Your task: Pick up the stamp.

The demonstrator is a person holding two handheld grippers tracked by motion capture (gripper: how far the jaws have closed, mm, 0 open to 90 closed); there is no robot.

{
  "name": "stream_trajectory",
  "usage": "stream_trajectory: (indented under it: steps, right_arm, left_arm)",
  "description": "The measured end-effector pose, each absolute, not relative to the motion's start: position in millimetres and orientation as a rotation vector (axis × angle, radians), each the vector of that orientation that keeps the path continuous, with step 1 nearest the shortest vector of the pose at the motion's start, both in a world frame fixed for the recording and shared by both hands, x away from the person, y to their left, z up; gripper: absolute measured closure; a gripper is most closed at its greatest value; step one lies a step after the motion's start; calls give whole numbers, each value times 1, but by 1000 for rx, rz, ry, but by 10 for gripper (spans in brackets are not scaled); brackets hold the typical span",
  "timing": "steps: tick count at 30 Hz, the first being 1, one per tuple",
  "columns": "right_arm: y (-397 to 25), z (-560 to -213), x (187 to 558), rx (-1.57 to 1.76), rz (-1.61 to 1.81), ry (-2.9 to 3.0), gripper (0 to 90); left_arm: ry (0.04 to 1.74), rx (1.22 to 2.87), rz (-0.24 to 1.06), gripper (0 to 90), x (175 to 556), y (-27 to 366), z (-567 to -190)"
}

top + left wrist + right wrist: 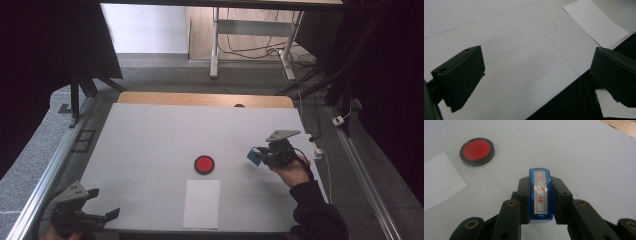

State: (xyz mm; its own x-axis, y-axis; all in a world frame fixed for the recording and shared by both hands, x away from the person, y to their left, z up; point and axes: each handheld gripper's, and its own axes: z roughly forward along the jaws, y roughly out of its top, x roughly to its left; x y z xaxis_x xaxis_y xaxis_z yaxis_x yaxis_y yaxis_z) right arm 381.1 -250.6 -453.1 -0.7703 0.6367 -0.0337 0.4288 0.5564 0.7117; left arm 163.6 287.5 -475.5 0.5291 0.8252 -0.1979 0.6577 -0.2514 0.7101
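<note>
1. Clearly, the stamp [541, 195], a narrow blue plastic block with a white label of red characters, sits clamped between the right gripper [540, 200]'s black jaws, held above the table [150, 135].
2. Only the high view shows the stamp [253, 155] as a small blue speck; its label is unreadable there.
3. Nearby lie a round red ink pad [477, 151] in a black rim and a flat paper sheet [202, 203].
4. Left gripper [102, 202]: jaws wide apart, empty, at the table's near edge.

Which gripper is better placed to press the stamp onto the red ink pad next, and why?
Probably the right. The right gripper is shut on the blue stamp, near the red ink pad. The left gripper is open at the table's near corner, farther away.
</note>
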Motion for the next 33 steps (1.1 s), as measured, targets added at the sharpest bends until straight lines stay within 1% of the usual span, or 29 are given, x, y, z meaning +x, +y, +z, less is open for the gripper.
stream_trajectory:
  steps: [5, 15, 25, 33]
  right_arm:
    - [-249, -448, 375, 902, 1078, 2497, 715]
    - [-243, -440, 360, 802, 1098, 2517, 715]
    - [-238, -435, 354, 783, 1142, 2511, 715]
    - [-235, -433, 350, 778, 1163, 2514, 715]
  left_arm:
    - [1188, 2000, 285, 0, 164, 285, -474]
    - [1128, 1996, 254, 0, 168, 282, -471]
    - [1066, 1987, 236, 0, 170, 277, -469]
    - [1054, 1987, 238, 0, 171, 274, -468]
